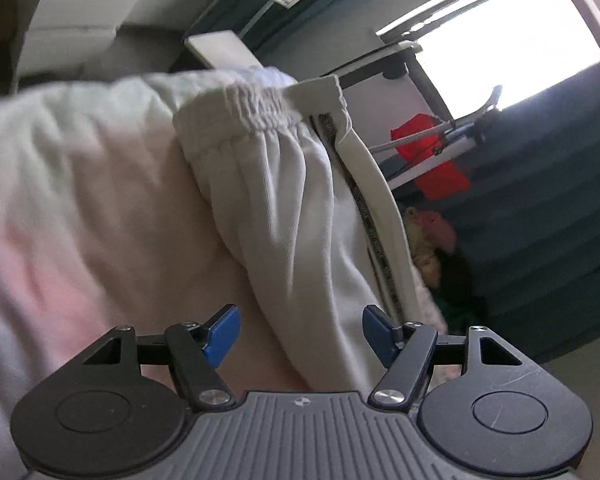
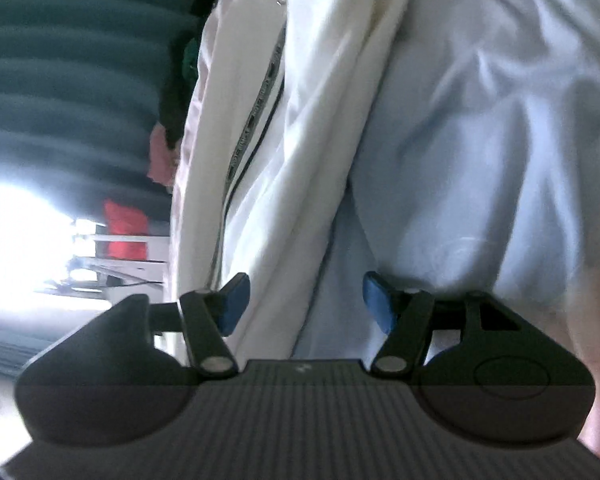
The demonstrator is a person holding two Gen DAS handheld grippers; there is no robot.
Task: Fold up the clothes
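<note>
the white zip jacket (image 1: 284, 184) lies bunched and only partly folded, with both the left gripper (image 1: 300, 336) and right gripper (image 2: 302, 304) spread wide, holding nothing.

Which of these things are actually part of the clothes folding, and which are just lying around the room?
Part of the job:
- white garment with an elastic cuff and a zip
- left claw, open above the cloth
- right claw, open, nothing gripped

Just lying about:
- red cloth on a white rack
- pink and yellow soft thing
- teal curtain
- bright window
</note>
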